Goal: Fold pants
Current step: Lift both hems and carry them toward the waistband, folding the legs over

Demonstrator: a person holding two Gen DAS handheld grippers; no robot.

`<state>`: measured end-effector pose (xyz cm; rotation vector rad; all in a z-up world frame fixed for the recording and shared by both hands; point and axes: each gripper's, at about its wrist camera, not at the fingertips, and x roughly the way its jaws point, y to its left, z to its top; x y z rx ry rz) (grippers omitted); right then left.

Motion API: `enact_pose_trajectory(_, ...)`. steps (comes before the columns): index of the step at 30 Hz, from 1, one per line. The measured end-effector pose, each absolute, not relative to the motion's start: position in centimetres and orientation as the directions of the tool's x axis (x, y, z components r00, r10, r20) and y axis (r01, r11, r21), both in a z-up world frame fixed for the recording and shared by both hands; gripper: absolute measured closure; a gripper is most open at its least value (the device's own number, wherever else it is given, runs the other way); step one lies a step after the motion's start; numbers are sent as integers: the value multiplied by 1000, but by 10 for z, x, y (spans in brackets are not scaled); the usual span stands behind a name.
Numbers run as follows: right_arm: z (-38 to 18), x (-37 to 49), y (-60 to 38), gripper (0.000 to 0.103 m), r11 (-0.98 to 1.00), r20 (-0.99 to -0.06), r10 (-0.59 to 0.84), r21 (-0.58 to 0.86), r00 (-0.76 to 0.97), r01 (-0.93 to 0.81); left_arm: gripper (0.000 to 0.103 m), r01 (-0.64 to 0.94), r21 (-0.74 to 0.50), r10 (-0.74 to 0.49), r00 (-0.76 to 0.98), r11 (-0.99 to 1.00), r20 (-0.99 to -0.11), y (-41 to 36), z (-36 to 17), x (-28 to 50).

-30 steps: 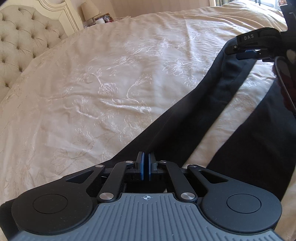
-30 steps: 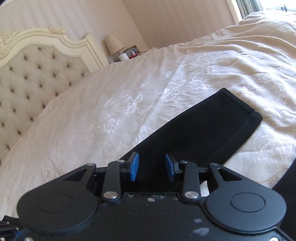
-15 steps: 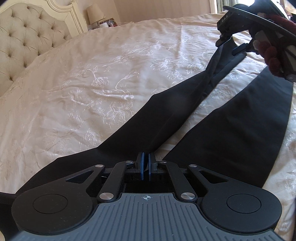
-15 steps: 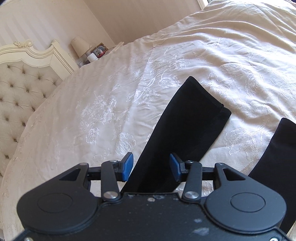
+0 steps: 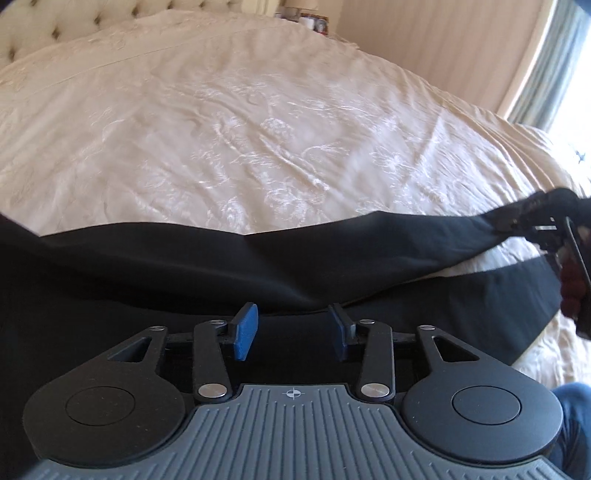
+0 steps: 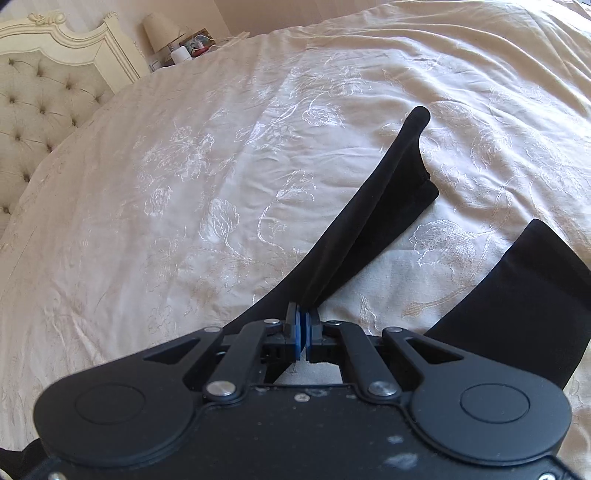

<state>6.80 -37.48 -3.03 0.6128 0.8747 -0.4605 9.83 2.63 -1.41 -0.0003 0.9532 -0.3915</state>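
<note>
Black pants (image 5: 184,273) lie on a cream bedspread (image 5: 258,129). In the left wrist view my left gripper (image 5: 293,334) is open just above the black cloth, nothing between its blue pads. My right gripper (image 5: 517,221) shows at the right edge, pinching one leg's edge. In the right wrist view my right gripper (image 6: 302,334) is shut on that leg (image 6: 369,218), which rises off the bed, its hem end curled up. The other leg (image 6: 517,295) lies flat at the right.
A tufted cream headboard (image 6: 48,92) stands at the far left. A lamp (image 6: 160,29) and small items sit on a nightstand behind it. A curtain and bright window (image 5: 554,66) are at the right. A person's blue-jeaned knee (image 5: 572,424) shows at bottom right.
My left gripper let go of the pants and opened, and its view swung round. My right gripper closed on the leg's edge and lifted it.
</note>
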Motion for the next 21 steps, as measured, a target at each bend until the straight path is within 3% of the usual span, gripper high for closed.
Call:
enact_pose_trajectory(8,-27,53,-369,99,762,-813,-124,290,569,579,33,41,-334,-305,522,942,-797,91,0,137)
enact_pose_trajectory(21,-35,50,-369,99,772,-819,-94,300,567,560,30,-125,-277,-200,425,953,-883,120,-23,186)
